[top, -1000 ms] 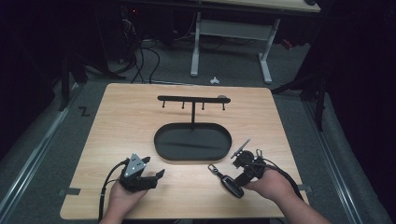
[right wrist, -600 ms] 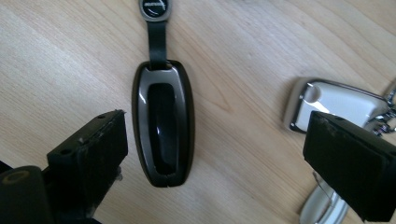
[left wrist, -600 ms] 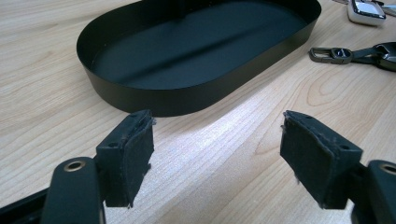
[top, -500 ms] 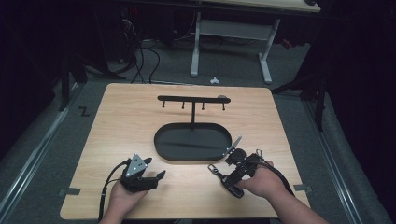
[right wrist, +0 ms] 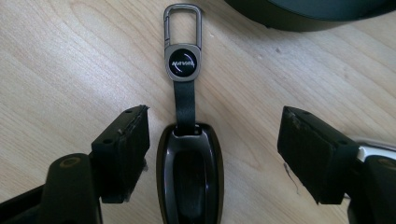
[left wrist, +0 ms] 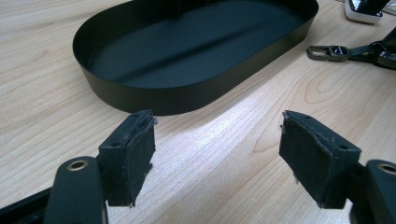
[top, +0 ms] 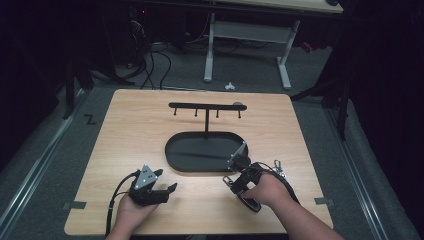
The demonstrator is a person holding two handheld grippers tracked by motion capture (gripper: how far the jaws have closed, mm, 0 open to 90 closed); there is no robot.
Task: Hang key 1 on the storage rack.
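Now, line by line:
Left gripper [top: 159,181]: jaws spread wide and empty, low over the light wooden table [top: 130,135], near the black oval metal tray [left wrist: 187,60].
Right gripper [right wrist: 215,154]: jaws released, one on each side of the glossy black key fob [right wrist: 190,179], not touching it.
Key fob: flat on the table just beside the tray, its strap and grey carabiner clip [right wrist: 183,28] pointing towards the tray.
Black T-shaped hook stand [top: 206,107]: upright at the tray's far edge.
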